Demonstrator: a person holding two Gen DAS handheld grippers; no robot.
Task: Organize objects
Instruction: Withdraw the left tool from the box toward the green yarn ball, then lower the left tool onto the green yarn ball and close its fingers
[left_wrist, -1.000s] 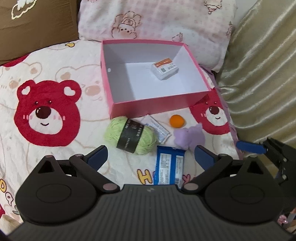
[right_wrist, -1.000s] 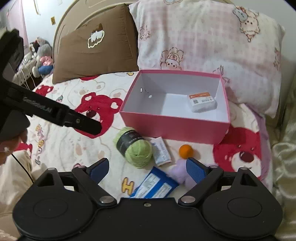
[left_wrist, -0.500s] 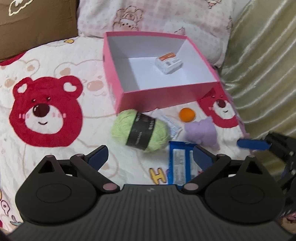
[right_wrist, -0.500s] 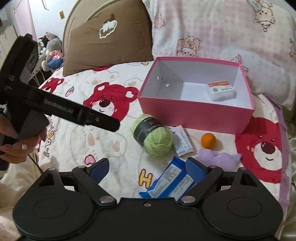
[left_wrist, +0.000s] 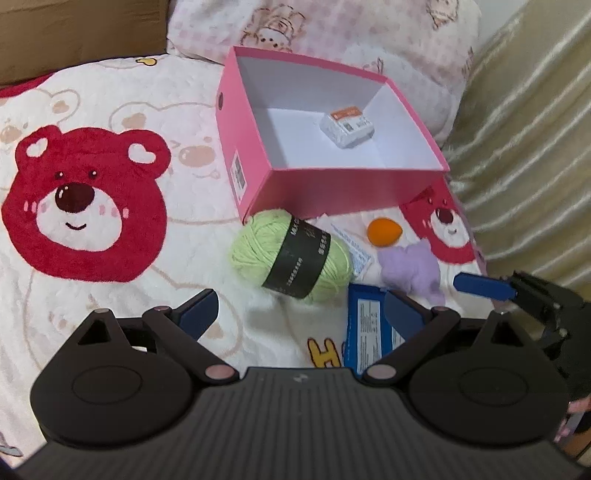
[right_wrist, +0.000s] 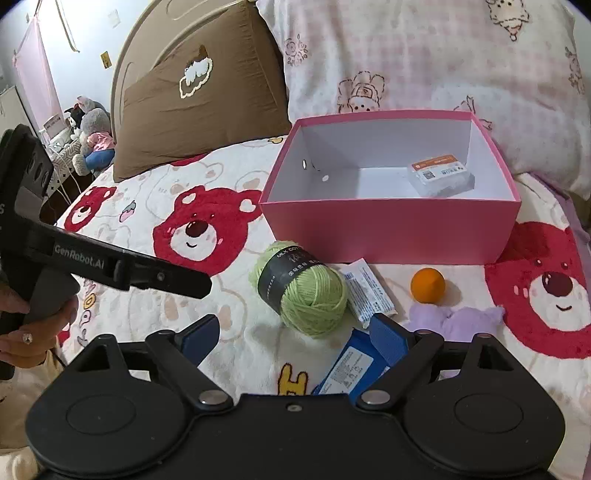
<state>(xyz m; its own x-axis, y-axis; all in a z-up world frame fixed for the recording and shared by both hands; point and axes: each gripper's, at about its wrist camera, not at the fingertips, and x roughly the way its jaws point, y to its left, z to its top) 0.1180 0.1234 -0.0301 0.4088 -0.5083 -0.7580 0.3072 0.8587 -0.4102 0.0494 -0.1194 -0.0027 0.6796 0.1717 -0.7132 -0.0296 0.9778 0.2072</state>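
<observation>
Plainly set for a first pick: left gripper (left_wrist: 301, 314) wide open and empty, hovering just short of the green yarn ball (left_wrist: 291, 254), with nothing between its blue fingers (left_wrist: 197, 312). Same for the right gripper (right_wrist: 295, 338), spread wide with nothing held, poised low over the same cluster. Lying on the bear-print blanket (left_wrist: 110, 147) in front of the pink box (left_wrist: 332, 192): yarn ball, small white packet (right_wrist: 369, 291) touching it, orange ball (right_wrist: 427, 285), lilac plush toy (right_wrist: 454, 317) and blue wrapped packet (right_wrist: 351, 365) partly under the right finger. Already inside the box, near its far right corner, one white carton with an orange label (left_wrist: 347, 125). Likely trouble ahead: both grippers crowding one tight group and possibly knocking together, since the right one's blue fingertip already pokes into the left view beside the plush. Round yarn apt to roll off the soft bedding if nudged on one side only. Flat blue packet hard to pinch off a yielding blanket, so probably fabric caught instead. Orange ball liable to roll away at a touch. Thin box wall easy to clip or shove on the way over.
</observation>
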